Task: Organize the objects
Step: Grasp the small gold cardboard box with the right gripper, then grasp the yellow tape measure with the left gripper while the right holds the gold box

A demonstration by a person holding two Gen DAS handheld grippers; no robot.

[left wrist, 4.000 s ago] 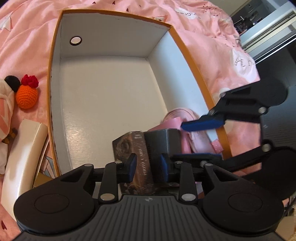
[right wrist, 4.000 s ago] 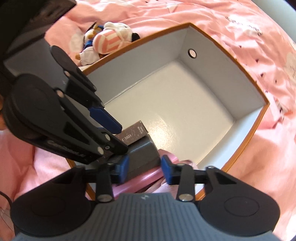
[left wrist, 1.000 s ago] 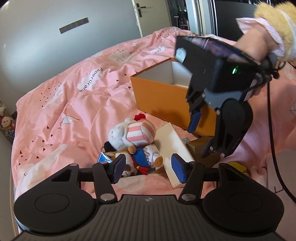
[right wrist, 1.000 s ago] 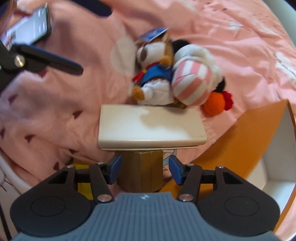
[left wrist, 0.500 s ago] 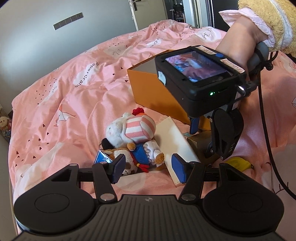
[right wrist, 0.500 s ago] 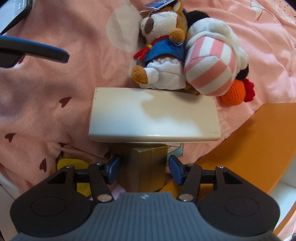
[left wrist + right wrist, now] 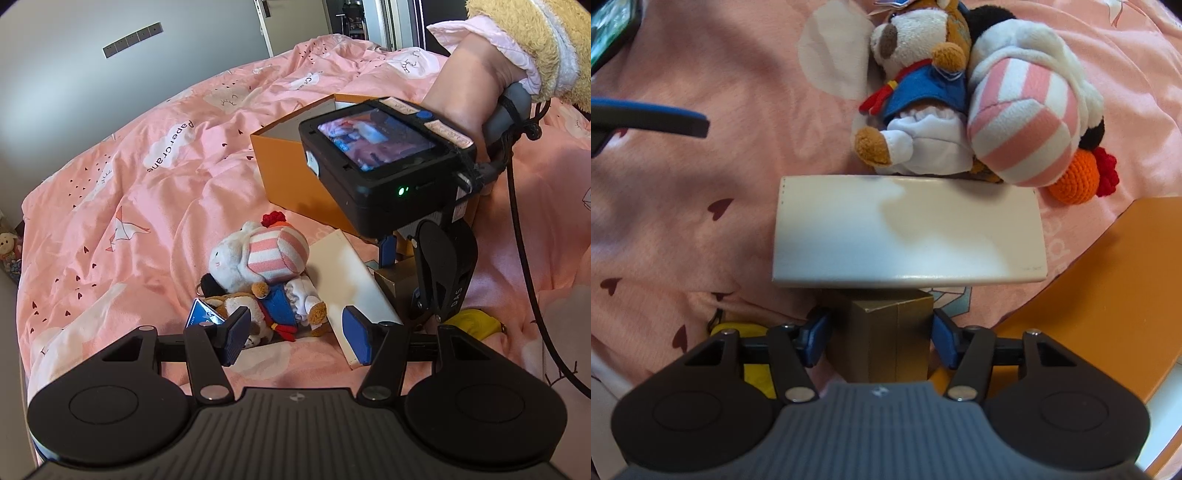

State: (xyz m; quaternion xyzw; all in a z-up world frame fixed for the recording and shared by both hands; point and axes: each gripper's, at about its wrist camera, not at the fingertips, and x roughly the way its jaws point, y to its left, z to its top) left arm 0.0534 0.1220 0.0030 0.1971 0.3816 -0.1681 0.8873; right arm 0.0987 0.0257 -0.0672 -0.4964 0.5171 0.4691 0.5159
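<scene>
Beside orange box [image 7: 1108, 280], right hand-held gripper [image 7: 879, 338] now lower, jaws wide astride gold carton [image 7: 882, 339]; left hand-held gripper [image 7: 295, 334] wide, empty.

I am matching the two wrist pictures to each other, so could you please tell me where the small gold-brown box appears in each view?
Left wrist view: the gold-brown box sits right of centre, partly hidden behind the right gripper, beside the flat cream box.
Right wrist view: the gold-brown box is at bottom centre between the right gripper's open fingers, just below the flat cream box.
Shared landmark: the pink-striped plush toy.
</scene>
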